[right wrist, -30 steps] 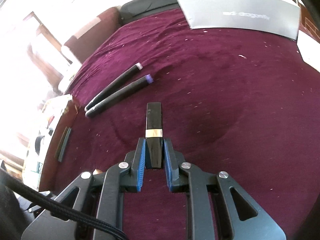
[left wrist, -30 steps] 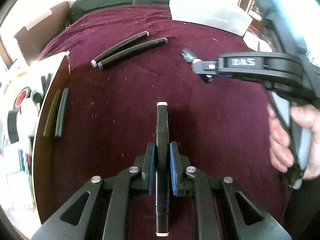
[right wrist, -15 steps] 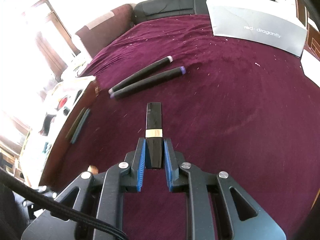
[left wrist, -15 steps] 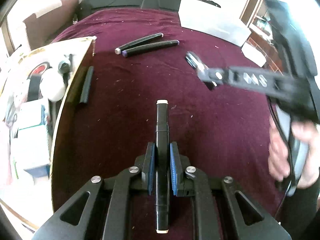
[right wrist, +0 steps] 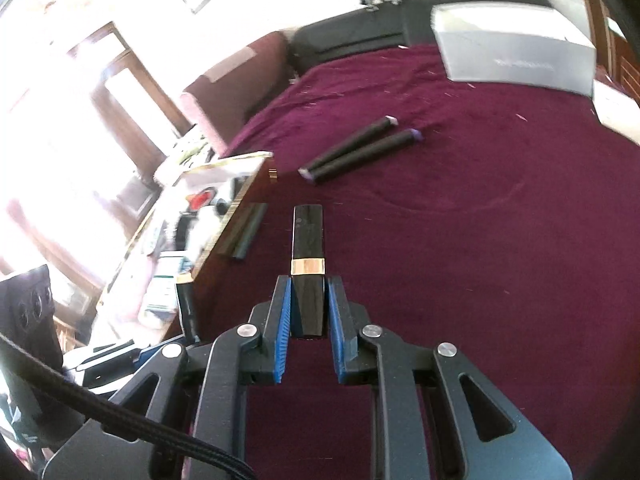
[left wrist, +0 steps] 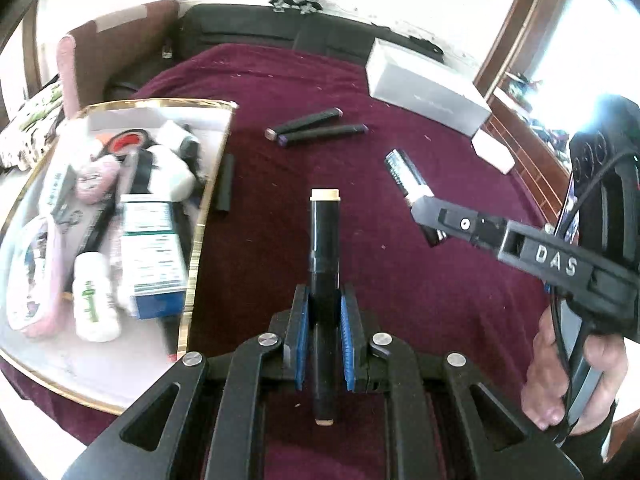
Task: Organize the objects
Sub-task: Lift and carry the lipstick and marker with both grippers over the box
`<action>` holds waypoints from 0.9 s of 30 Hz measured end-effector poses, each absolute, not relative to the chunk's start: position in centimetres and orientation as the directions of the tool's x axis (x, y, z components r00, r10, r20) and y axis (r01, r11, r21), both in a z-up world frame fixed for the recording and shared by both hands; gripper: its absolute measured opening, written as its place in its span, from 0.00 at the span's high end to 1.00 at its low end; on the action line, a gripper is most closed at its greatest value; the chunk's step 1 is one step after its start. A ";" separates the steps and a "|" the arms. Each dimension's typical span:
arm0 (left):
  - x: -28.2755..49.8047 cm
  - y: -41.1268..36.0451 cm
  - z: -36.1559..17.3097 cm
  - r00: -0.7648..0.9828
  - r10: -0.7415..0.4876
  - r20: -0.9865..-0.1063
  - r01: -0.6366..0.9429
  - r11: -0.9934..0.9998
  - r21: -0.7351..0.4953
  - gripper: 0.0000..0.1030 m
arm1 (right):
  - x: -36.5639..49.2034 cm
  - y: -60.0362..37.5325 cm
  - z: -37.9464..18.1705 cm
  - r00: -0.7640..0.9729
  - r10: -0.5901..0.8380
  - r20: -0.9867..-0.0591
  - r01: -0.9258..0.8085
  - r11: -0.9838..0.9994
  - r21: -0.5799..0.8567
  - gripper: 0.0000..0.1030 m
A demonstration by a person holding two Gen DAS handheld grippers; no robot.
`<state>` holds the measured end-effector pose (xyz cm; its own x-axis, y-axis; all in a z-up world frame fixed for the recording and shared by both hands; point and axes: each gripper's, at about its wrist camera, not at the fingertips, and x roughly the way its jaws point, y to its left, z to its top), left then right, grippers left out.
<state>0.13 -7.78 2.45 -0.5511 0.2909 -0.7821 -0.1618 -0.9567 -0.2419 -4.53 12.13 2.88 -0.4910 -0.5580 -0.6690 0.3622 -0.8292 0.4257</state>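
Both of your hand-held grippers have swung toward the gold-rimmed tray (left wrist: 208,204), now fully visible.
Left hand-held gripper (left wrist: 325,312): clamped on black marker (left wrist: 325,236). Right hand-held gripper (right wrist: 308,308): clamped on black lipstick tube (right wrist: 307,248). Two markers (left wrist: 316,128) lie together on maroon worktop (left wrist: 400,280).

Raised letters "DAS" on the right gripper (left wrist: 430,210).
Seen from the left wrist, standing out pale along the black side of its arm. Faint line of print on the side of the grey box (left wrist: 424,88), too blurred to read in either view. Printed labels on the boxes and white bottle (left wrist: 94,300) in the tray (left wrist: 192,264), also illegible.
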 end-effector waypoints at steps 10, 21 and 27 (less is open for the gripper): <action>0.9 -15.9 3.4 -0.574 0.280 -0.769 -0.048 -0.950 -0.310 0.88 | -2.3 4.5 4.0 -0.413 -0.633 -0.655 0.497 -0.759 0.420 0.85; 3.1 -19.4 7.2 -0.611 0.356 -0.707 -0.078 -0.916 -0.394 0.88 | -2.6 -0.3 4.0 -0.381 -0.650 -0.657 0.554 -0.730 0.401 0.85; 2.6 -23.0 9.7 -0.631 0.363 -0.685 -0.052 -0.902 -0.429 0.88 | -2.3 -1.5 4.2 -0.358 -0.660 -0.660 0.581 -0.711 0.396 0.85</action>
<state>2.58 -23.00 9.74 -0.6314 0.3625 -0.6855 -0.0515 -0.9017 -0.4294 -2.31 -1.47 4.19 -0.3584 -0.6602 -0.6601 0.5807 -0.7113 0.3960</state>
